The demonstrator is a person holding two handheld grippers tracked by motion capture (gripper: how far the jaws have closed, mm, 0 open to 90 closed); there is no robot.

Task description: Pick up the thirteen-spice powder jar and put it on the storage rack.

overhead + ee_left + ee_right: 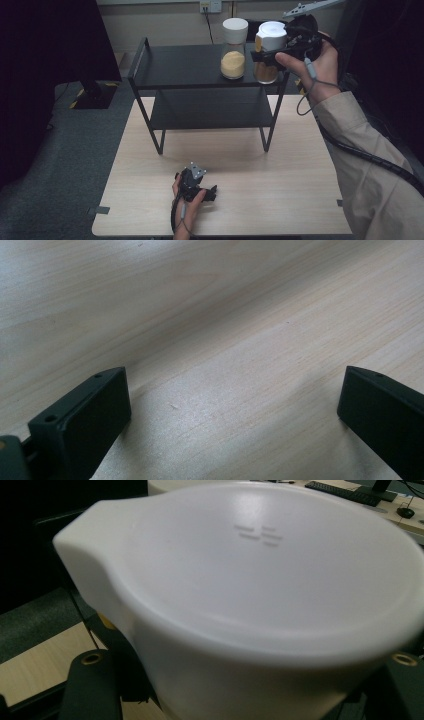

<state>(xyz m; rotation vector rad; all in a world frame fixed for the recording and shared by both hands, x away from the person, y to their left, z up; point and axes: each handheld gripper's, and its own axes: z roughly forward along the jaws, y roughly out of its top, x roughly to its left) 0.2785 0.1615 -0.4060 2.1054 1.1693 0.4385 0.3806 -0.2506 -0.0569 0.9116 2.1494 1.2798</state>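
On the top tier of a black two-tier rack (180, 65) stand two glass jars of yellowish powder. The left jar (233, 50) has a plain round white lid. The right jar (265, 74), at the rack's right end, carries a white lid (260, 570) with a pour spout. My right gripper (265, 55) is shut on this jar just below its lid, one jaw on each side in the right gripper view (248, 672). I cannot tell whether the jar's base touches the tier. My left gripper (210, 192) rests low on the table near the front edge, open (232, 400) over bare wood.
The light wooden table (295, 175) runs from the rack's legs to the front edge. The rack's lower tier (210, 112) holds nothing. A dark stand base (92, 92) sits on the floor at the left. A wall socket (210, 6) is behind the rack.
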